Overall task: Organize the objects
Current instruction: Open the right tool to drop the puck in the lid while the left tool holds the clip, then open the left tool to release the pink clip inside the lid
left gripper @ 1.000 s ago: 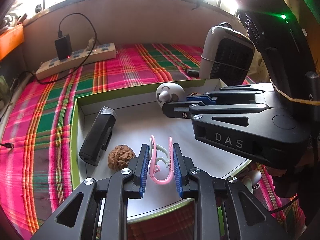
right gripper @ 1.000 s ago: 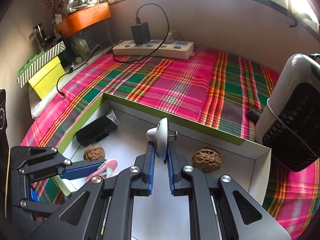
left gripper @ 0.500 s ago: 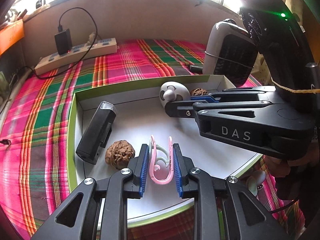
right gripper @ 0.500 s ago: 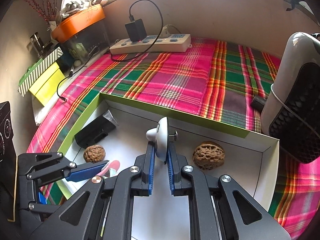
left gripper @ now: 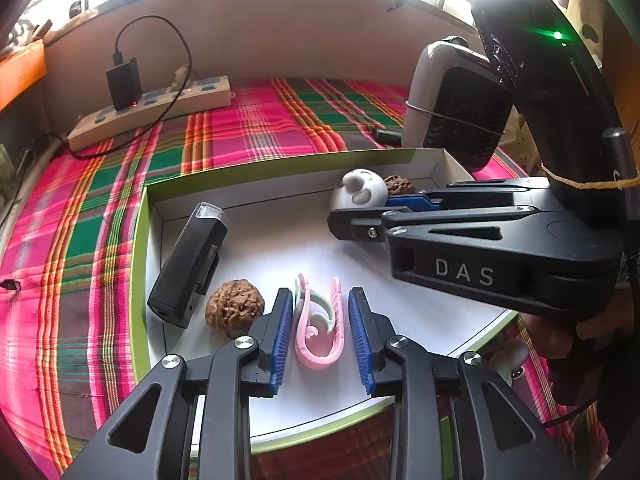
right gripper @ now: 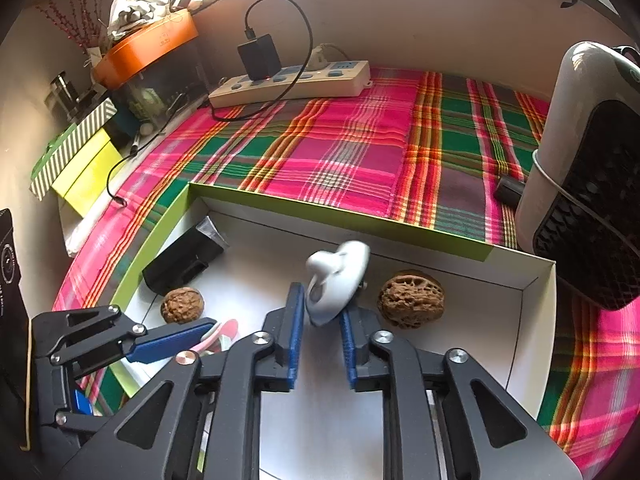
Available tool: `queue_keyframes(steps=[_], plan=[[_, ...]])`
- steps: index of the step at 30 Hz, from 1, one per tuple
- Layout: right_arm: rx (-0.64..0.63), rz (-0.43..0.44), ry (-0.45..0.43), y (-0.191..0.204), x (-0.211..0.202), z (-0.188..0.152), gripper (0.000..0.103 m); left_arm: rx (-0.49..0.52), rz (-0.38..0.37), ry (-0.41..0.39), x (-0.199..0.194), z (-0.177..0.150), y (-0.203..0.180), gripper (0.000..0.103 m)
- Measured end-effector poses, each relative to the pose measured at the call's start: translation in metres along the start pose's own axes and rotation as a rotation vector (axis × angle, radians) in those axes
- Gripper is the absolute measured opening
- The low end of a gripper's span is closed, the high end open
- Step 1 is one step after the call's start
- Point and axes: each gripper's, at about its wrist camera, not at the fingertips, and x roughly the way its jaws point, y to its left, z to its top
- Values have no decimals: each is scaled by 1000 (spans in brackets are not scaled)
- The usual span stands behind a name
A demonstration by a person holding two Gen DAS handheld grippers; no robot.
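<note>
Both your grippers angle down into the box [left gripper: 152, 216] — left gripper [left gripper: 318, 332] fingers spreading off the pink clip [left gripper: 320, 328], right gripper [right gripper: 318, 332] fingers parting, white gadget [right gripper: 334, 280] tilting between them.

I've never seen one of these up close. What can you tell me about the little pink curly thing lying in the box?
The pink clip is a small glossy plastic piece: a pink U-shaped loop open at the far end, with a pale mint-white curl inside that ends in a small spiral. It lies flat on the white floor of the green-rimmed box, between the blue pads of the left gripper, whose jaws are opening and clear of it. A walnut sits just left.
</note>
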Motion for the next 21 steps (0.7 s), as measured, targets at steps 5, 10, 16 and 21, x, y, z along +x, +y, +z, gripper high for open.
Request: queue_keyframes(steps=[5,10,16,21], plan=[[-9,-6,4,2,-1,-1,30,0,1,1,-1,0,1,27],[7,-9,21,2,-1,-2,30,-5,-2,-5,-5,-1,1,28],[1,-25,46,4,-6,-4,30,-6,2,-14,-10,-2,0,28],[0,-43,60,5,-10,-5,30,1,7,-20,-15,-3,-3,28]])
